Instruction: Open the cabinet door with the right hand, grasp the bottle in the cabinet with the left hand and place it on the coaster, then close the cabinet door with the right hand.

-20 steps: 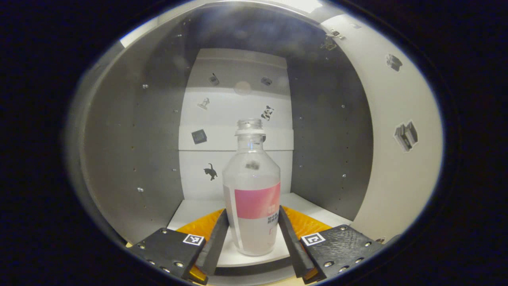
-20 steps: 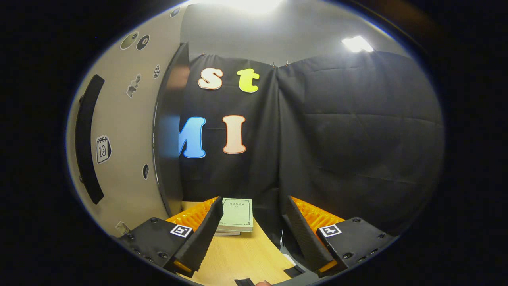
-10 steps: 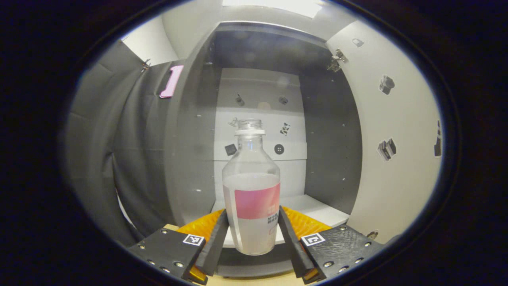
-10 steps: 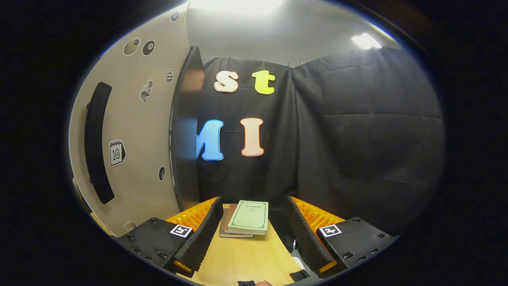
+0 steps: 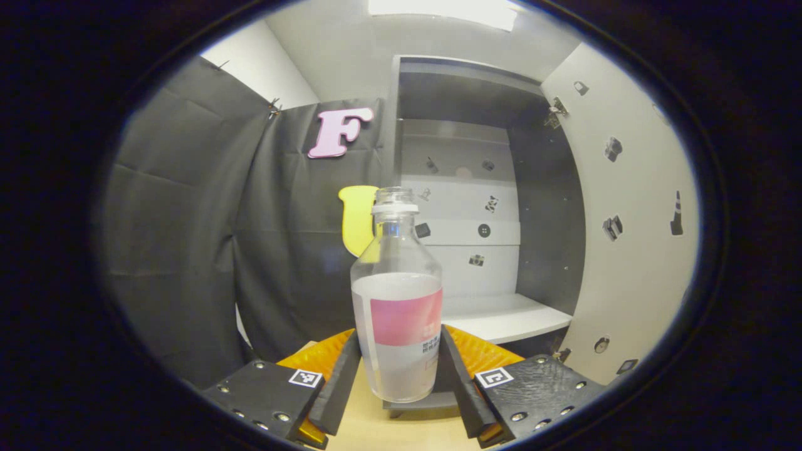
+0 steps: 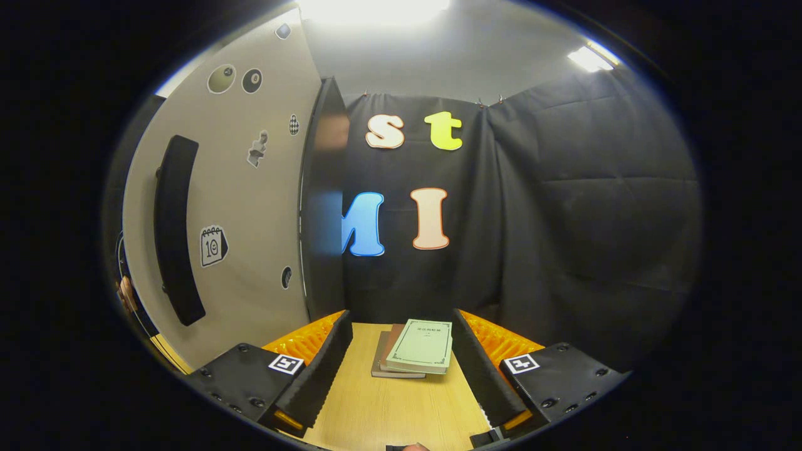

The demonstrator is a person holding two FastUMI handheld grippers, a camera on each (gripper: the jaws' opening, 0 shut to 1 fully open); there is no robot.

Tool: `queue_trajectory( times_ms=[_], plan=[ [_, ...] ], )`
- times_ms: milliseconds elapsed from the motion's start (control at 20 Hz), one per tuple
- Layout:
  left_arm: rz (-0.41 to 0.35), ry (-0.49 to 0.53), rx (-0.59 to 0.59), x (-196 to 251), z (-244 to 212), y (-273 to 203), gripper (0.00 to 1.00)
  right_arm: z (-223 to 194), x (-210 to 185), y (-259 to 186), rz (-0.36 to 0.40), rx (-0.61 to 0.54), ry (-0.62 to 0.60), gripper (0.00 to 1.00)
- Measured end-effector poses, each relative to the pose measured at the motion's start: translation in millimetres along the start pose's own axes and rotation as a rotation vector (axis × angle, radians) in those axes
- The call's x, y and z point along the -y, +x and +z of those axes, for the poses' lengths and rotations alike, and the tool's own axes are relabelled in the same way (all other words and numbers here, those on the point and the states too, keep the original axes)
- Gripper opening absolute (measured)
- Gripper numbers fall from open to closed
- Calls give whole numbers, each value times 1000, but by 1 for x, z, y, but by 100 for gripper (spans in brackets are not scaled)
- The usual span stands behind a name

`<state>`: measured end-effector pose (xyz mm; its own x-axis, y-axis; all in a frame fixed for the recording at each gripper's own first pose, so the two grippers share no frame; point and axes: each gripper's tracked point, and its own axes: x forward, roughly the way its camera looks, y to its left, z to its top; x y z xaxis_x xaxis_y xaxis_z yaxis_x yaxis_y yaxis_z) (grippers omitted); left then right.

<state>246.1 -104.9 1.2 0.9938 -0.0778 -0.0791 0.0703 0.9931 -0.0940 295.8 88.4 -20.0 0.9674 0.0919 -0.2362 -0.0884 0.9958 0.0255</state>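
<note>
In the left gripper view a clear, capless bottle (image 5: pixel 397 300) with a pink label stands upright between my left gripper's (image 5: pixel 397 376) fingers, which press on its lower body from both sides. It hangs above the wooden table, in front of the open cabinet (image 5: pixel 482 219) with its white shelf (image 5: pixel 501 316). The cabinet door (image 5: pixel 626 219) stands swung open at the right. In the right gripper view my right gripper (image 6: pixel 401 376) is open with nothing between its fingers, beside the door's outer face (image 6: pixel 238 207) and its long dark handle (image 6: pixel 175 232).
A small stack of books (image 6: pixel 416 347) lies on the wooden table (image 6: pixel 388 413) ahead of the right gripper. Black cloth walls close the booth behind and to the sides. Stickers dot the cabinet's back panel and door.
My left gripper has drawn the bottle back out of the cabinet and swung left; the cabinet now sits farther off to the right. The right gripper has backed off slightly, showing more table.
</note>
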Motion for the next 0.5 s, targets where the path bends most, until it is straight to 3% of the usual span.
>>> queue_trajectory(
  times_ms=[250,500],
  plan=[
    [47,-23,8,-25,-10,-39,72,-4,-13,-5,47,-3,-3,100],
    [47,-22,23,-33,-29,-74,73,-12,-15,-16,61,-10,1,100]
  ],
)
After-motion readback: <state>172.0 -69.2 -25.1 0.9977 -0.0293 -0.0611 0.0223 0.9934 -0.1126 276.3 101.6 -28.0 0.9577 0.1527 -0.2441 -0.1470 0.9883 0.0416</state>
